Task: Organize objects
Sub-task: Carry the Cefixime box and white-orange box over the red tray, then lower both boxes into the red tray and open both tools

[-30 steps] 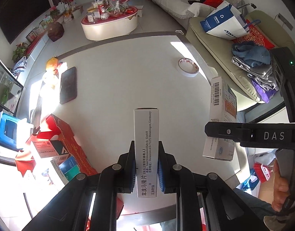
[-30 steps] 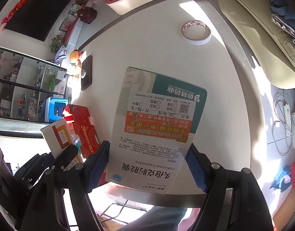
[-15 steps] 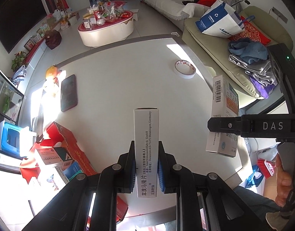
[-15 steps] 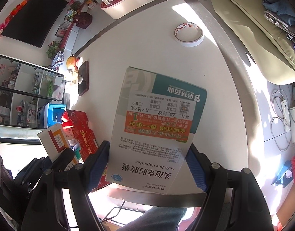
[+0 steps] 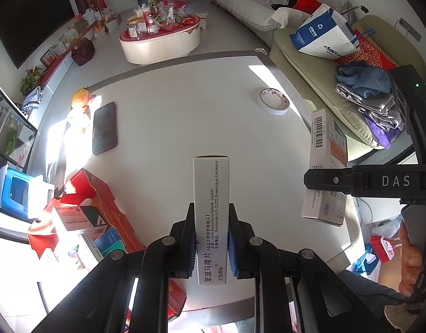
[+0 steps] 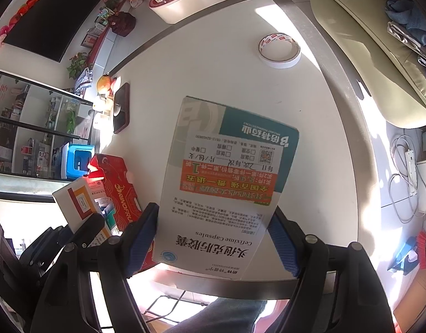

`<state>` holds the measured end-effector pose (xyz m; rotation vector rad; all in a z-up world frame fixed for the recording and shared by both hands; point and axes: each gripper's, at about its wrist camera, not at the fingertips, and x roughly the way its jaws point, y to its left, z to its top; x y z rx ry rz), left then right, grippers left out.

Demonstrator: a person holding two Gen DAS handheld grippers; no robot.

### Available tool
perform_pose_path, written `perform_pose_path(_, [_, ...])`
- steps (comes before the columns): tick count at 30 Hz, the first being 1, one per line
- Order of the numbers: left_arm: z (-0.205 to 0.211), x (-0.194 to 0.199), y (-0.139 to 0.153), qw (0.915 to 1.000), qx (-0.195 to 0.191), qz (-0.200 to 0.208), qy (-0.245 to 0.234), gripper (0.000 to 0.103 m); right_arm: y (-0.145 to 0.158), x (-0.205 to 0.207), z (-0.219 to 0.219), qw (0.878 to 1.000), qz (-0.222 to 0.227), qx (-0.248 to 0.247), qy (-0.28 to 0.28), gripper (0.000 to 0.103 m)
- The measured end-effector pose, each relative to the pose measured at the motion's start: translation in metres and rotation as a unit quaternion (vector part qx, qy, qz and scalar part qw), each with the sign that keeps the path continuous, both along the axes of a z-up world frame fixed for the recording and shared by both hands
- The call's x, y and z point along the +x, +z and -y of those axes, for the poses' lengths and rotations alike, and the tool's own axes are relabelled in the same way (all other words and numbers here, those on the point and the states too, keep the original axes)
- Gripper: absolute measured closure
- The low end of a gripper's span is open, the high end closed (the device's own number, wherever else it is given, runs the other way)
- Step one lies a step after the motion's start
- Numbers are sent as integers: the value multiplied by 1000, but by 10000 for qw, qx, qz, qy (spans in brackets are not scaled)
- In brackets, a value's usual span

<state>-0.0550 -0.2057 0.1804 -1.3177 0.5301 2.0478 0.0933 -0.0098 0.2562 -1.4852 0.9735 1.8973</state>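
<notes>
My left gripper [image 5: 211, 238] is shut on a narrow white medicine box [image 5: 211, 208], held on edge above the white table [image 5: 185, 127]. My right gripper [image 6: 213, 238] is shut on a flat white, teal and orange Cefixime box [image 6: 224, 183], also held above the table. In the left wrist view that box [image 5: 325, 166] hangs to the right under the right gripper's arm. An open red carton [image 5: 101, 211] with several medicine boxes inside sits at the table's near left; it also shows in the right wrist view [image 6: 115, 183].
A tape roll [image 5: 274, 101] lies at the far right of the table. A black phone [image 5: 104, 127] and an orange fruit [image 5: 80, 97] lie at the far left. A sofa with clothes and a bag [image 5: 324, 38] stands to the right.
Both grippers have risen and pulled back a little from the table, each still holding its box. Nothing on the table has moved.
</notes>
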Motion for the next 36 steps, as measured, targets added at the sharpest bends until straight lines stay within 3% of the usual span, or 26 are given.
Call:
perform_pose_path(13, [19, -8, -6, 9996, 2, 69, 265, 84, -8, -15, 11, 9995, 78, -52, 293, 26])
perform_pose_path(19, [45, -16, -13, 9979, -29, 150, 632, 84, -18, -31, 23, 9979, 185, -129, 600, 26])
perform_pose_path(24, [80, -23, -21, 9935, -133, 178, 1117, 84, -27, -57, 46, 9924, 266, -237, 1182, 26])
perform_pose_path(29, [132, -36, -32, 9810, -246, 324, 1899, 84, -43, -104, 95, 9766, 261, -533, 2069, 26])
perform_pose_path(36, [200, -52, -46, 9546, -370, 399, 2927, 84, -78, -162, 191, 9308, 297, -1053, 3488, 26])
